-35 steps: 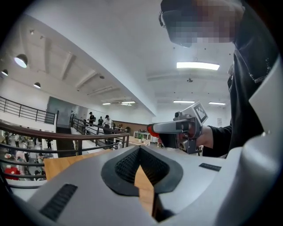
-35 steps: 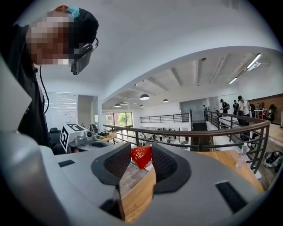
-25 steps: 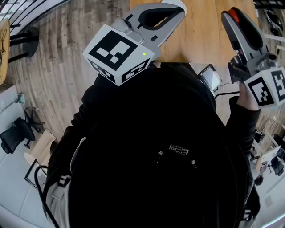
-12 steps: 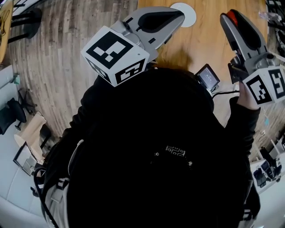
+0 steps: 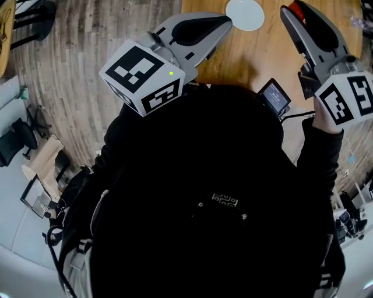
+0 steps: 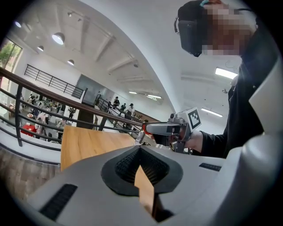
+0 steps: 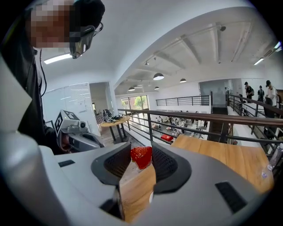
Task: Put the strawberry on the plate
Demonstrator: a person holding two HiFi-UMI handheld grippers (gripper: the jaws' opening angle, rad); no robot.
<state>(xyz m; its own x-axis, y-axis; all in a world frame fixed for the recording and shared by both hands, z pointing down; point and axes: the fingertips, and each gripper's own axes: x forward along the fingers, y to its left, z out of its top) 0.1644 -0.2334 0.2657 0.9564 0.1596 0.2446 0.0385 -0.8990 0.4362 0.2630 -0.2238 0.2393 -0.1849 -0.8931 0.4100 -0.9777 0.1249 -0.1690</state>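
A red strawberry [image 7: 142, 157] sits pinched between the pads of my right gripper [image 7: 141, 150], held in the air above the wooden table [image 7: 221, 152]. In the head view the strawberry [image 5: 298, 9] shows at the tip of the right gripper [image 5: 291, 11], just right of the white plate [image 5: 245, 14] lying on the table [image 5: 245, 55]. My left gripper [image 5: 226, 22] hovers left of the plate with its jaws shut and nothing between them. The left gripper view shows its closed tips [image 6: 140, 148] and, beyond them, the right gripper [image 6: 146, 128] with the red fruit.
The person's dark torso fills most of the head view. A small screen device [image 5: 274, 98] hangs at the table's near edge. A metal railing [image 7: 194, 117] borders the table on the far side. Wood flooring [image 5: 76, 70] lies to the left.
The plate has come fully into the head view at the top. Both grippers sit slightly higher and further left in the picture. The strawberry stays gripped in the right gripper.
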